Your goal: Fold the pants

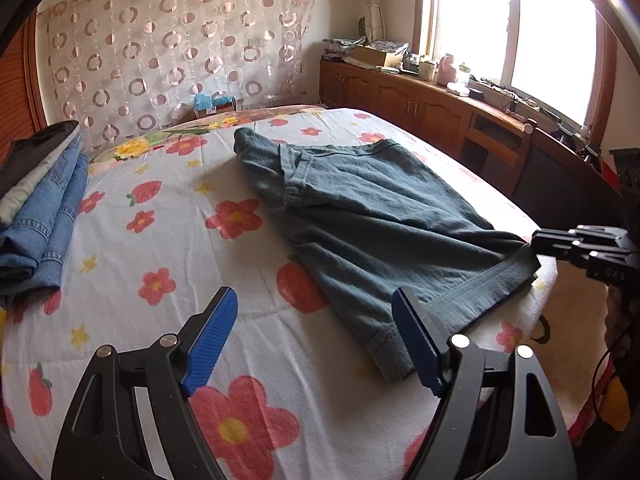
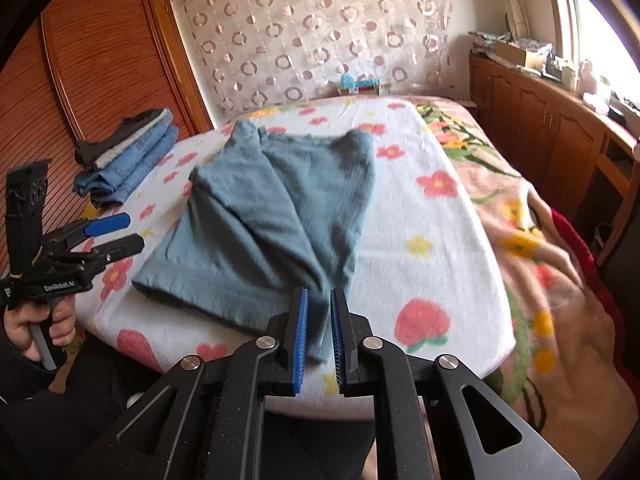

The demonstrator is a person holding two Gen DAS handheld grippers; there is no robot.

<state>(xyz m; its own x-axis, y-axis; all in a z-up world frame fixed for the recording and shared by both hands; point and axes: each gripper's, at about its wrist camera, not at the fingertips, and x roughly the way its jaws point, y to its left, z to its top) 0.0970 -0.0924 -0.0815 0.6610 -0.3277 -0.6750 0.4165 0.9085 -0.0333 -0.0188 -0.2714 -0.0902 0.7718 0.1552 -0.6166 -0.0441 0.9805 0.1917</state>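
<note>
Dark teal pants (image 1: 372, 216) lie folded on the flowered bed sheet (image 1: 160, 248), hem end nearest me. My left gripper (image 1: 316, 320) hovers open over the sheet, its right pad by the hem's near corner and nothing between the pads. In the right wrist view the pants (image 2: 272, 216) stretch away from my right gripper (image 2: 319, 320). Its blue pads stand a narrow gap apart, with the hem's corner lying between them, flat on the bed. The right gripper (image 1: 534, 242) shows at the hem's far corner. A hand (image 2: 52, 324) holds the left gripper (image 2: 134, 231) beside the pants' left edge.
A stack of folded clothes with blue jeans (image 1: 44, 208) sits at the bed's left side (image 2: 132, 160). A wooden wardrobe (image 2: 80, 60) stands behind it. Low cabinets (image 1: 400, 96) under the window line the right. A floral blanket (image 2: 540, 240) covers the bed's right part.
</note>
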